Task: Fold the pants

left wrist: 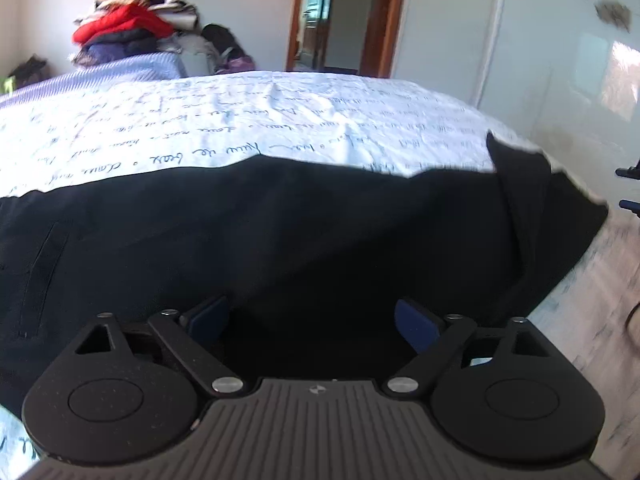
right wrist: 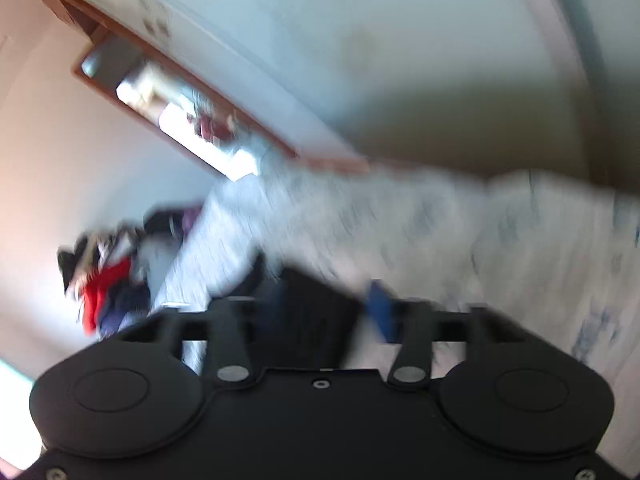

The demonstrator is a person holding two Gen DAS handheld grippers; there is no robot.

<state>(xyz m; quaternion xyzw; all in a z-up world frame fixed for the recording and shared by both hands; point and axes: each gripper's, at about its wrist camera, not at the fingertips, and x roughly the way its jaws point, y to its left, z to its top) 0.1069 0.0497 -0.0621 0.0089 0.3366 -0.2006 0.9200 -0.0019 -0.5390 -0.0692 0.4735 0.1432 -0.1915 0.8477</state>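
Note:
Black pants [left wrist: 280,232] lie spread across a bed with a white sheet printed with handwriting [left wrist: 248,120]. A pocket slit shows at the left. My left gripper [left wrist: 314,320] is open just above the pants' near edge, its blue pads [left wrist: 416,324] wide apart with nothing between them. The right wrist view is tilted and blurred. My right gripper [right wrist: 332,304] is open there, with a piece of black cloth [right wrist: 308,312] lying between its blue pads [right wrist: 382,310]. Whether the pads touch the cloth I cannot tell.
A pile of clothes with a red jacket [left wrist: 128,24] stands beyond the far left of the bed. An open doorway with a brown frame [left wrist: 340,16] is behind the bed. A white wardrobe [left wrist: 520,40] stands at the right. Pale floor [left wrist: 592,300] runs beside the bed.

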